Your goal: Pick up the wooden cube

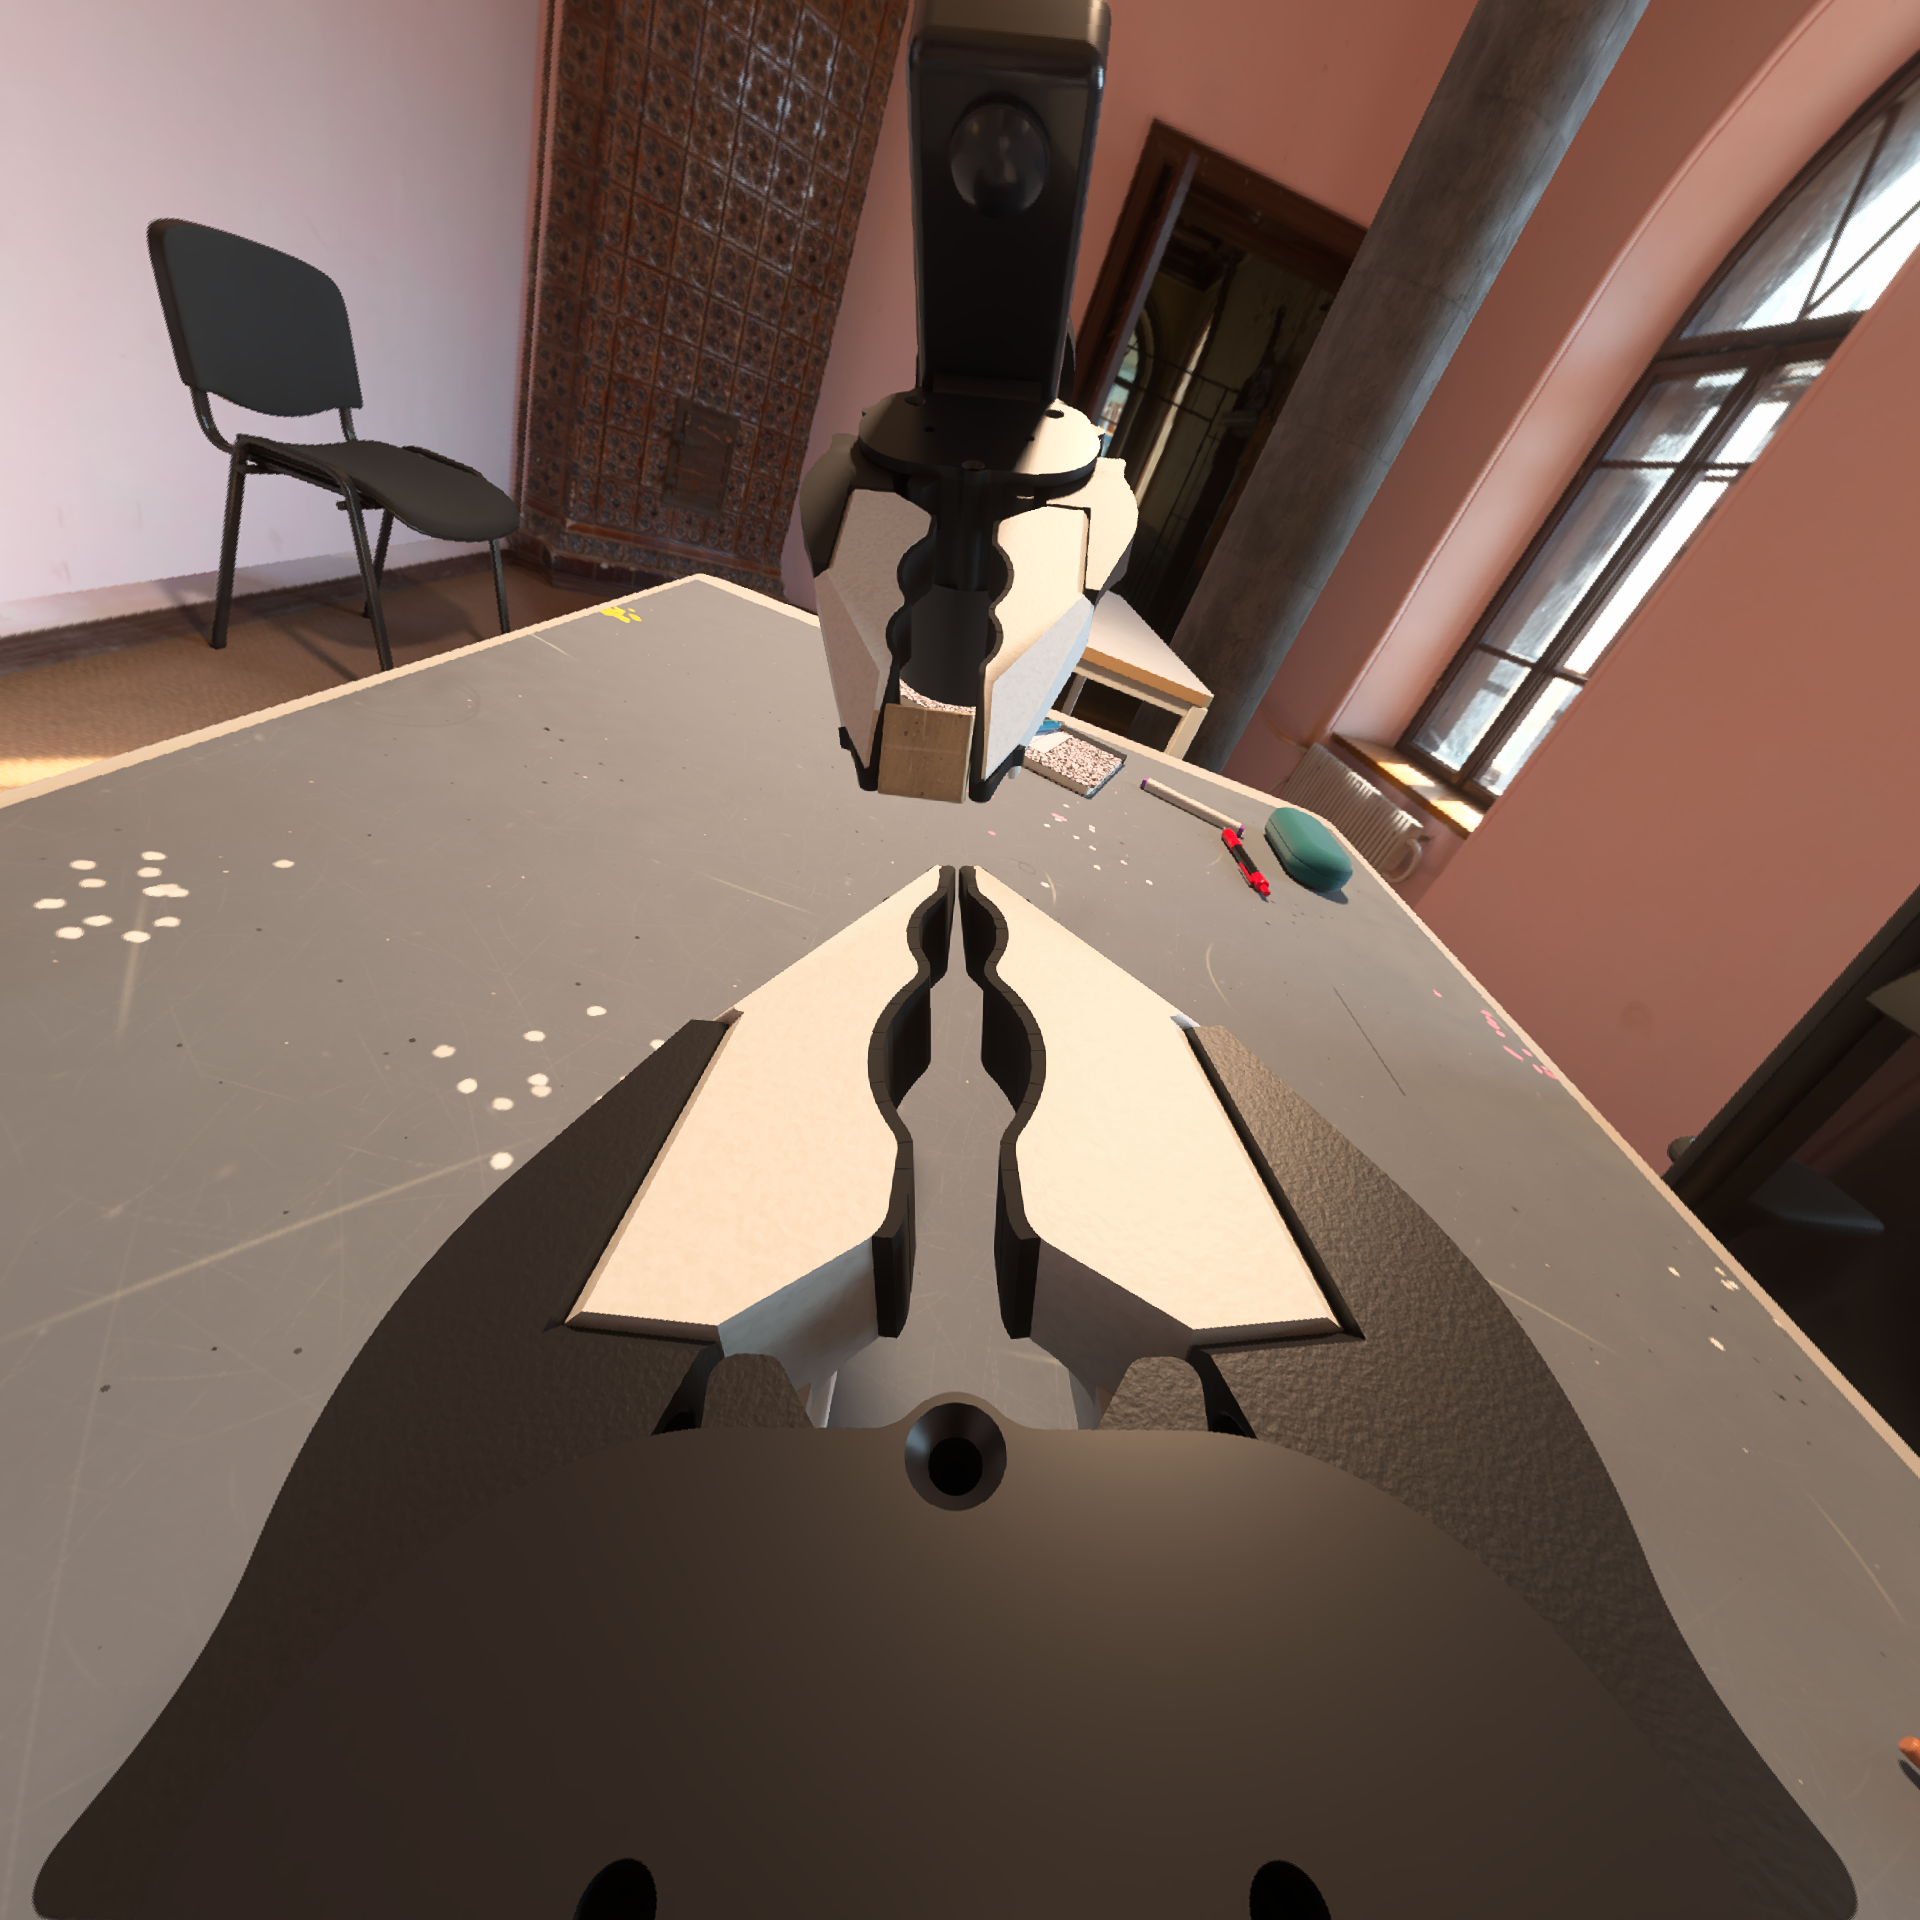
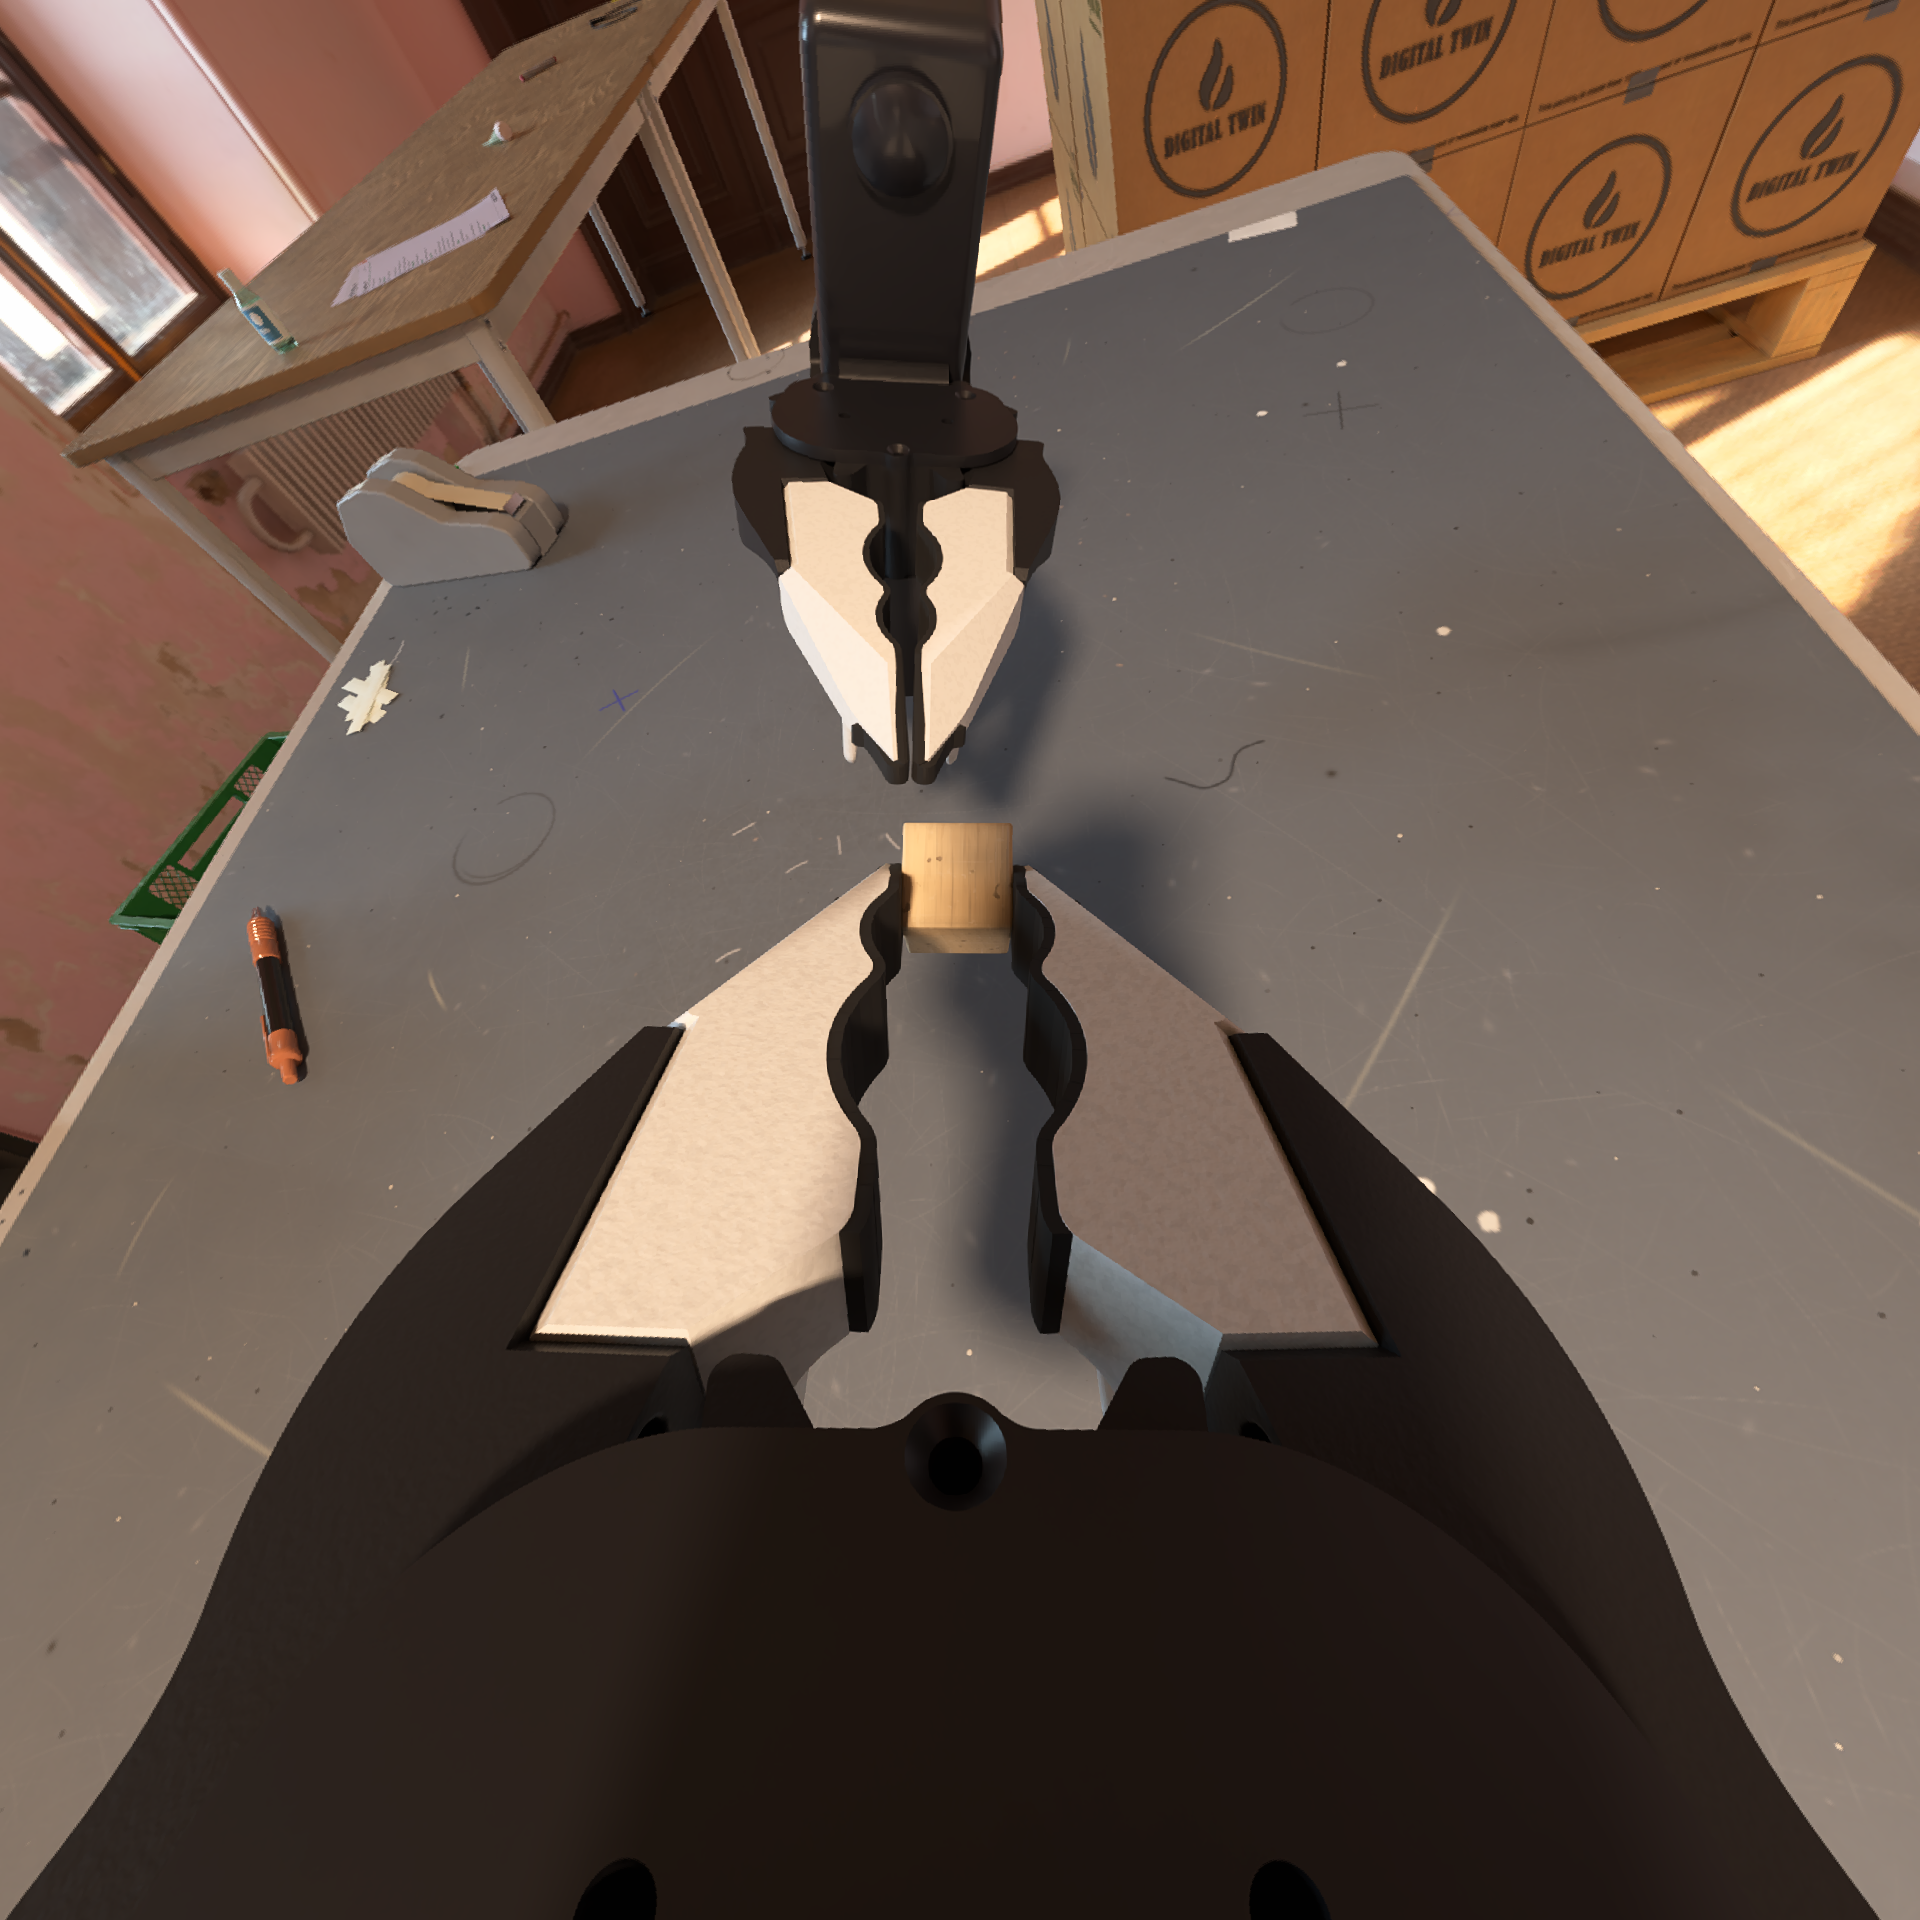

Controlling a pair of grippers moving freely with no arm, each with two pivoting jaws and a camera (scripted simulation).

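The wooden cube (image 2: pixel 956 883) is a small pale block held between the fingertips of my right gripper (image 2: pixel 956 878), which is shut on it above the grey table (image 2: pixel 1455 727). In the left wrist view the same cube (image 1: pixel 925 753) shows between the right gripper's tips (image 1: pixel 925 779), clear of the table surface. My left gripper (image 1: pixel 956 878) is shut and empty, its tips together, facing the right gripper across a short gap. In the right wrist view the left gripper (image 2: pixel 909 769) sits just beyond the cube.
On the table lie a tape dispenser (image 2: pixel 447 525), an orange-and-black pen (image 2: pixel 275 992), a paper scrap (image 2: pixel 369 698), a red pen (image 1: pixel 1247 857), a white marker (image 1: pixel 1184 802), a teal case (image 1: pixel 1309 850) and a notebook (image 1: pixel 1075 764). A chair (image 1: pixel 301 436), side table (image 2: pixel 343 260) and cardboard boxes (image 2: pixel 1558 135) stand around.
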